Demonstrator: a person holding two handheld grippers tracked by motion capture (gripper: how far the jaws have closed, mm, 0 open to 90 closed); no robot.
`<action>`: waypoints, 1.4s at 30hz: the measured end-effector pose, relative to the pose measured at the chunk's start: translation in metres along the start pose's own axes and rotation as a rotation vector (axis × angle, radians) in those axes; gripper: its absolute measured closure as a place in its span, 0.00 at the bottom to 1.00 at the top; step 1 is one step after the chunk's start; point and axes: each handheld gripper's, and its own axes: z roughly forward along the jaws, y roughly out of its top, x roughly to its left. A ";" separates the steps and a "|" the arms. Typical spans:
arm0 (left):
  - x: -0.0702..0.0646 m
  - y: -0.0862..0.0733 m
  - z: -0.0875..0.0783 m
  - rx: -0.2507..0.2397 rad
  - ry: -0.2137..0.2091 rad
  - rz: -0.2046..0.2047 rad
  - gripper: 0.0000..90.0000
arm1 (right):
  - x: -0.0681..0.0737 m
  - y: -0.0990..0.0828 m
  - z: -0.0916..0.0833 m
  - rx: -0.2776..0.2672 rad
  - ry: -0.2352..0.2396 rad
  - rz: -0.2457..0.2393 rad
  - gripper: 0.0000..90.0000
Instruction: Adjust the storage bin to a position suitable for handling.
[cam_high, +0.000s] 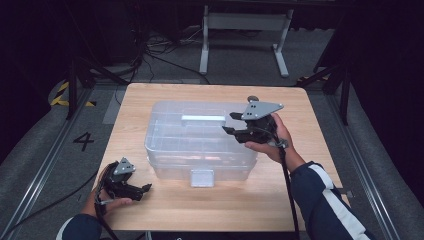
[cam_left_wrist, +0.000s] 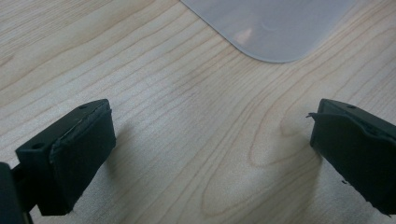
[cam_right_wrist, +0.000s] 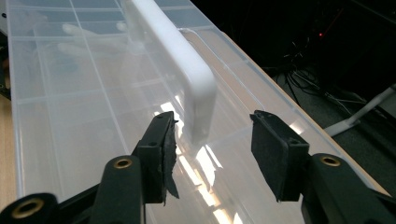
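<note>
Dark room, grey floor with cables; pale wooden worktop (cam_high: 210, 205) at centre. Clear plastic organiser box (cam_high: 200, 142) sits mid-worktop, lid shut, white handle (cam_right_wrist: 180, 60) lying along the lid, latch (cam_high: 202, 177) on the near wall. Right gripper (cam_high: 231, 123) hovers over the box's right end, fingers (cam_right_wrist: 273, 149) apart, one either side of the handle's end, not pressing on it. Left gripper (cam_high: 145, 189) rests low on the worktop, near the box's left front corner, well clear of it. Its fingers (cam_left_wrist: 77, 154) stand wide apart over bare wood, nothing between them.
</note>
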 end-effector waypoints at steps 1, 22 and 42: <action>0.000 0.000 0.000 0.000 0.000 0.000 0.01 | 0.001 0.003 0.001 0.002 0.006 -0.005 0.62; -0.007 0.011 -0.006 -0.049 0.014 0.009 0.37 | 0.002 0.022 0.008 0.054 0.025 -0.055 0.83; -0.026 0.039 -0.039 -0.213 0.055 0.035 0.39 | -0.014 0.034 0.009 0.051 0.046 -0.012 0.82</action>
